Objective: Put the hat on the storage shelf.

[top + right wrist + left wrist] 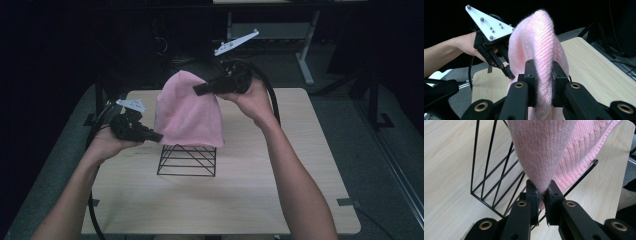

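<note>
A pink knitted hat (189, 112) hangs over a black wire rack (187, 160) in the middle of the table. My left gripper (159, 136) is shut on the hat's lower left edge; in the left gripper view its jaws pinch a fold of the pink knit (541, 157) at the tips (542, 191). My right gripper (197, 90) is shut on the hat's upper right side, held high. In the right gripper view the jaws (543, 75) clamp a thick ridge of the hat (539, 37), and the left gripper (506, 71) bites the hat farther off.
The light wooden table (280, 180) has bare room in front and to the right of the rack. A grey desk frame (306, 60) stands behind the table on the floor. Cables loop off the table's left side (92, 145).
</note>
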The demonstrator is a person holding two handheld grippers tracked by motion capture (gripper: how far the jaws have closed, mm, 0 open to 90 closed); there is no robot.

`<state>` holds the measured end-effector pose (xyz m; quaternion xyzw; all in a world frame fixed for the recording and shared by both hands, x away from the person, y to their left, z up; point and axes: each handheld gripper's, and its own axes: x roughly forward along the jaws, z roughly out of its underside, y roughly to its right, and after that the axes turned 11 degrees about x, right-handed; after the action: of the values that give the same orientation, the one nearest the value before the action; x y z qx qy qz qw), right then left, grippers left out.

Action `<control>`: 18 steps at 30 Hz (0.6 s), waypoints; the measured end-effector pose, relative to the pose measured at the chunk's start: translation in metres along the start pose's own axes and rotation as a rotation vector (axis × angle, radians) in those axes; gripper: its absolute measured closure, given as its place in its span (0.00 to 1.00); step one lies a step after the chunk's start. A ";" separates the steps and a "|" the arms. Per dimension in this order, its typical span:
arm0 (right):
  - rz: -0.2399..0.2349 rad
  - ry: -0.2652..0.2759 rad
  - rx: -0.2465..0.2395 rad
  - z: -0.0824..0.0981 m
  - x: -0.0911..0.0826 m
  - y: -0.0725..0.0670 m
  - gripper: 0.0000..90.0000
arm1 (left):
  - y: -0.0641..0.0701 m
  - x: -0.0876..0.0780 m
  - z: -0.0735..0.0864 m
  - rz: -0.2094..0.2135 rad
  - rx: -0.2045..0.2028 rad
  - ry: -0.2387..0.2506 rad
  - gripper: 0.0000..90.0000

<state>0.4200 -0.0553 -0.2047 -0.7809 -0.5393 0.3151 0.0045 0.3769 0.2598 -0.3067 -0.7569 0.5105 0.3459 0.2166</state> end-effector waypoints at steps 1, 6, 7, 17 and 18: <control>-0.005 0.002 0.001 0.001 0.000 0.000 0.87 | 0.000 0.001 0.000 -0.001 0.001 -0.002 0.92; -0.024 0.003 -0.005 0.005 0.004 -0.003 0.87 | 0.004 -0.001 0.009 -0.004 -0.001 0.010 0.92; -0.027 0.003 -0.005 0.006 0.005 -0.003 0.87 | 0.005 -0.002 0.012 -0.002 -0.003 0.017 0.92; -0.070 -0.015 -0.038 0.010 0.019 -0.016 0.85 | 0.016 -0.004 0.026 -0.013 0.009 0.024 0.92; -0.069 -0.014 -0.041 0.012 0.019 -0.018 0.85 | 0.017 -0.004 0.027 -0.012 0.006 0.022 0.92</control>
<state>0.4038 -0.0354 -0.2173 -0.7594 -0.5724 0.3092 -0.0046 0.3522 0.2747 -0.3215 -0.7632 0.5092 0.3346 0.2152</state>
